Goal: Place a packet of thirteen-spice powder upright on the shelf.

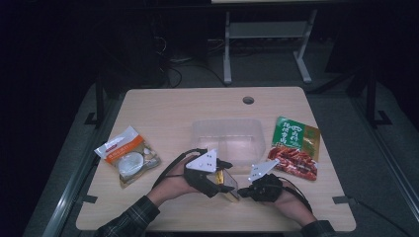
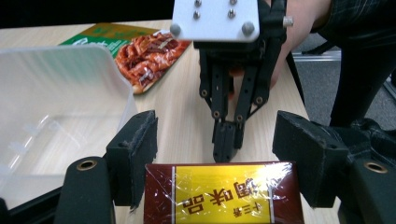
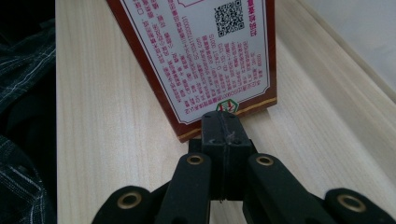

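Two grippers are meeting at the table's near edge. Left gripper [image 2: 215,158] is grasping the red and yellow box [image 2: 223,193] by its sides; right gripper [image 3: 223,133], clenched empty, is nudging its end. Keep squeezing evenly, then lift toward the clear tub [image 1: 227,128] just beyond.

Dim lab, wooden table [image 1: 163,106], cables [image 1: 173,74], metal stand [image 1: 227,49]

the right gripper [image 3: 224,122], jaws pressed together, touches the lower edge of a dark red box [image 3: 205,56] with a white printed label and qr code, on a pale wooden table [image 3: 107,140].
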